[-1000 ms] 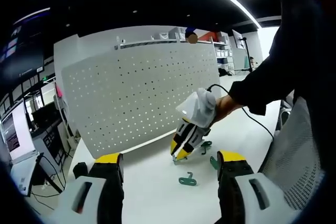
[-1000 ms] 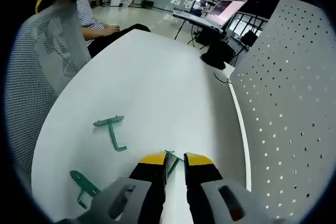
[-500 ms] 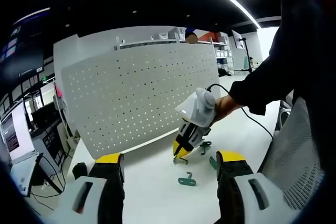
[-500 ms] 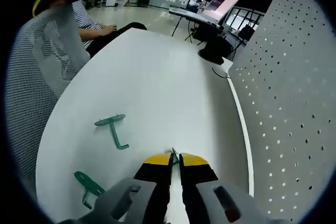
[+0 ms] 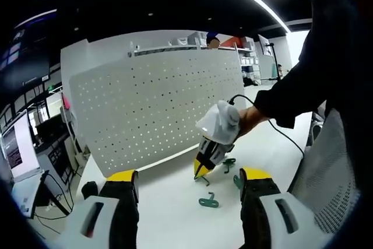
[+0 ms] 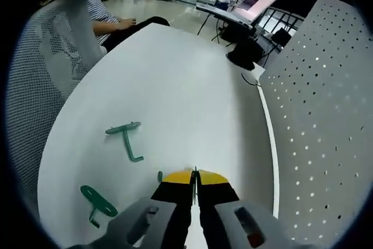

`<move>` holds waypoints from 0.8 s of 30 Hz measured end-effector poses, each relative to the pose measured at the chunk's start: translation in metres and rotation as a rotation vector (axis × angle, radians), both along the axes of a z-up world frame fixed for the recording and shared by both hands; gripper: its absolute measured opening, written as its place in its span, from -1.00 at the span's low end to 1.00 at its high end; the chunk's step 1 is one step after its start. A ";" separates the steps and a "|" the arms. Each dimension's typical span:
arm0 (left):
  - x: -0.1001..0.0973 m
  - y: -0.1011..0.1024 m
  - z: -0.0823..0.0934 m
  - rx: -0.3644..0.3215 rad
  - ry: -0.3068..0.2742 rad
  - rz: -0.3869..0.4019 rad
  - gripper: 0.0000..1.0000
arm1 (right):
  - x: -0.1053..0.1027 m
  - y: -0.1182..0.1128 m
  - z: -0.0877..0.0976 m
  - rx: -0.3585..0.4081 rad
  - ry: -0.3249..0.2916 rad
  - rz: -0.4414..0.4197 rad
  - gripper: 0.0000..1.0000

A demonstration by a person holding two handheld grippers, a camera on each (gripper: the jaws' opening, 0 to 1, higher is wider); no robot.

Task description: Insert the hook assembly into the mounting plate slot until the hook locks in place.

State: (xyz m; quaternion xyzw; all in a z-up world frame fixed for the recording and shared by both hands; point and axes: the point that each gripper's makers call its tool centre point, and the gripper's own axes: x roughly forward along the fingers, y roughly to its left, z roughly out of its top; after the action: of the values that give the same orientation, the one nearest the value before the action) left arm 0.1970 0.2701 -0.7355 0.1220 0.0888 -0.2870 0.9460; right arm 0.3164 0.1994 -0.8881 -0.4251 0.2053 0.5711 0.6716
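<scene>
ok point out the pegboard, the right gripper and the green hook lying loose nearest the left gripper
pegboard (image 5: 151,109), left gripper view, middle of its perforated face
right gripper (image 5: 202,170), left gripper view, yellow tips of its closed fingers
green hook (image 5: 208,201), left gripper view, its flat base on the table

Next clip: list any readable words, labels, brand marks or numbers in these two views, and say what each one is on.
None can be read.
Monitor at the edge of the left gripper view: lines of text, too small and blurred to read.
Laptop screen beyond the table in the right gripper view: a bright page, nothing legible.
Pegboard, green hooks and both grippers: no visible markings.
</scene>
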 end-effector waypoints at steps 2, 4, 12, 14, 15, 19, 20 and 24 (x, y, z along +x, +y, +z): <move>0.000 0.000 0.000 0.001 0.001 0.000 0.45 | 0.001 -0.002 0.006 0.021 0.002 -0.027 -1.00; 0.000 -0.001 0.000 0.001 0.001 -0.002 0.45 | 0.000 -0.003 0.015 0.062 0.018 -0.064 -1.00; -0.002 -0.003 -0.002 0.005 0.009 -0.018 0.43 | -0.012 -0.002 0.058 0.264 0.081 -0.186 -1.00; -0.002 -0.003 -0.001 -0.003 0.007 -0.019 0.42 | -0.017 0.001 0.075 0.342 0.110 -0.217 -1.00; -0.002 -0.002 0.000 -0.008 0.006 -0.017 0.41 | -0.019 0.003 0.082 0.377 0.126 -0.227 -1.00; -0.002 0.000 0.005 -0.038 -0.005 -0.010 0.38 | -0.037 0.014 0.115 0.517 0.165 -0.237 -1.00; -0.002 0.000 0.006 -0.046 -0.006 -0.009 0.37 | -0.042 0.017 0.123 0.540 0.165 -0.233 -1.00; -0.001 0.002 0.008 -0.058 -0.010 0.000 0.31 | -0.053 0.026 0.147 0.604 0.143 -0.226 -1.00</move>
State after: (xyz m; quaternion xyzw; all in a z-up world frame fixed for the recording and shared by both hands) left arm 0.1957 0.2720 -0.7277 0.0958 0.0755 -0.2890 0.9495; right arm 0.2634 0.2250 -0.7415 -0.1401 0.1189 0.5563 0.8104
